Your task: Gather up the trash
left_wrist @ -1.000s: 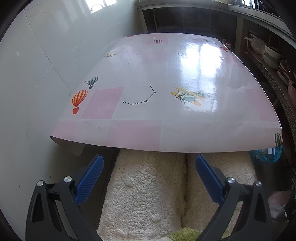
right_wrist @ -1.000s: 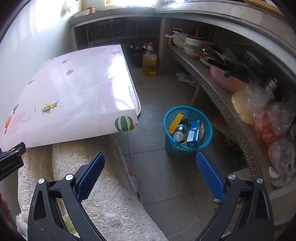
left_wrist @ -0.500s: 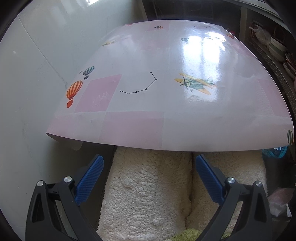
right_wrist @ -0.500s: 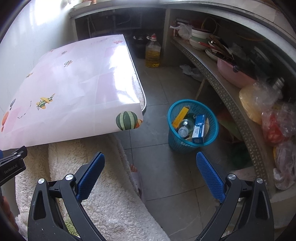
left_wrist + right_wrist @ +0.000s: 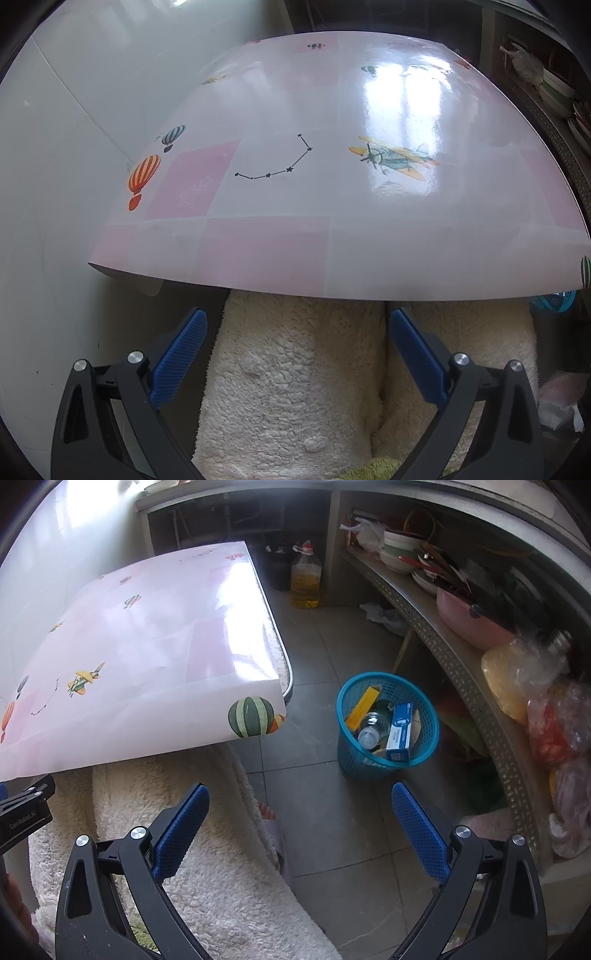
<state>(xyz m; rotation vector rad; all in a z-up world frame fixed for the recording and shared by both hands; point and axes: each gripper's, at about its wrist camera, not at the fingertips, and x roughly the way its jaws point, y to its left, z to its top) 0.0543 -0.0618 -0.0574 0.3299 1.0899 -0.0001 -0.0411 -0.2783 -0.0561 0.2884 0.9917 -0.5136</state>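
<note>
Beside table (image 5: pixel 155 635) | basket (image 5: pixel 424 753) holds trash | lower contents hidden

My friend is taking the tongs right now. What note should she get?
Left tongs: open, holding nothing, over the fluffy blanket, facing the pink table.
Right tongs: open, holding nothing.
The blue basket stands on the floor to the right of the table and already holds a yellow box, a clear bottle and a blue-and-white box.
No trash shows on the tabletop.
Left: check the white crumpled bit on the floor by the shelf.
</note>
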